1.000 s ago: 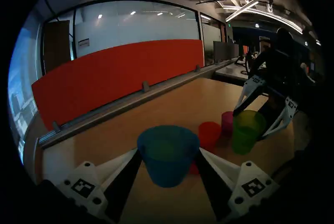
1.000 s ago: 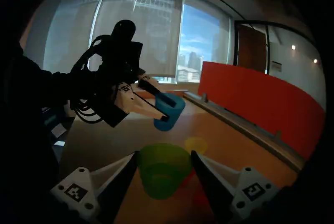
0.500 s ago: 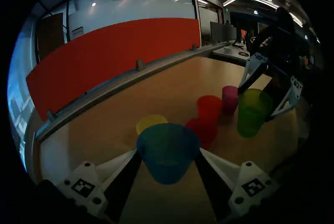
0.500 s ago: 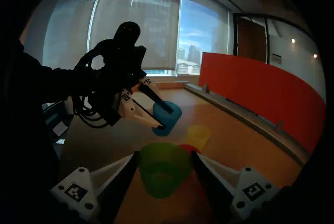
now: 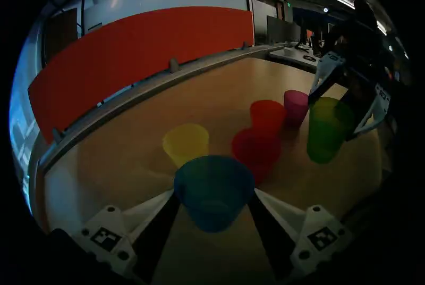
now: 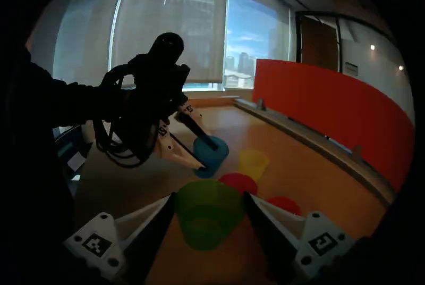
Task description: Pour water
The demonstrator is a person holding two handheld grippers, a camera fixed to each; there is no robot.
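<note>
Left gripper view: the left tool (image 5: pixel 213 195) sits at the bottom centre of the frame, its two white fingers clamped on either side of a blue cup (image 5: pixel 214 181), whose open rim faces the camera. Beyond it on the wooden desk (image 5: pixel 133 141) stand a yellow cup (image 5: pixel 186 143), just above and left of the blue one, and two red cups (image 5: pixel 256 149) at centre right, with a magenta cup (image 5: pixel 295 105) just behind the farther red one. At the right edge the right tool (image 5: pixel 348 105) grips a green cup (image 5: pixel 325 128), held upright above the desk beside the magenta one. An orange partition (image 5: pixel 133 45) runs across the upper left. Right gripper view: the right tool (image 6: pixel 209 216) fills the bottom centre, its fingers pressed against both sides of the green cup (image 6: pixel 208 221). At centre frame a dark-sleeved hand (image 6: pixel 135 112) holds the left tool (image 6: pixel 204 153), closed on the blue cup (image 6: pixel 212 152), which is tilted and low at the desk; whether it touches the surface cannot be told. The yellow cup (image 6: pixel 253 162) stands just right of it, and the red cups lie between it and the green one. A bright window (image 6: pixel 170 30) spans the top. Whether any cup holds water cannot be told.
</note>
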